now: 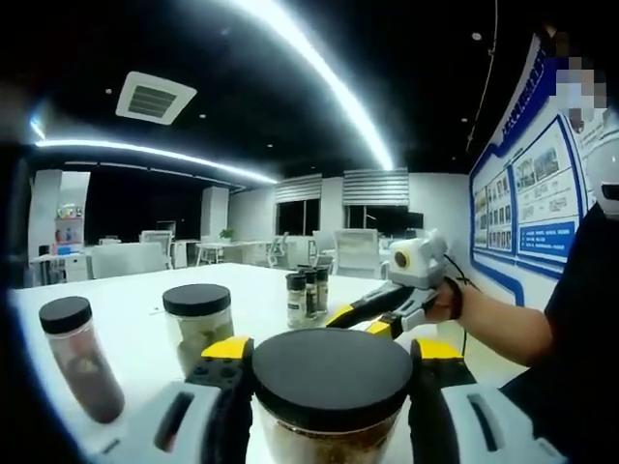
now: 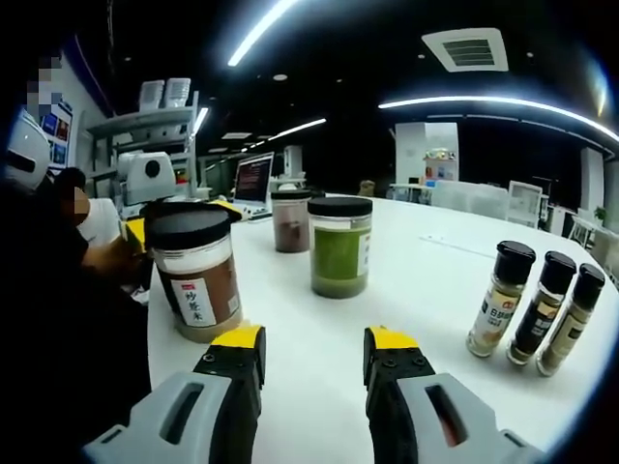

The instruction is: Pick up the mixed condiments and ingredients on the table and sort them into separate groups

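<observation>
Brown-filled jar (image 1: 331,396) between left tool (image 1: 331,372)

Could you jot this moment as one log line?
left gripper: shut on brown jar | right gripper: open, empty | three small bottles: grouped

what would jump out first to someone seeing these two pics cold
In the left gripper view, the left gripper clamps a black-lidded jar low at centre. In the right gripper view, the right gripper is open over the white table, with three slim spice bottles standing in a row at its right.
</observation>
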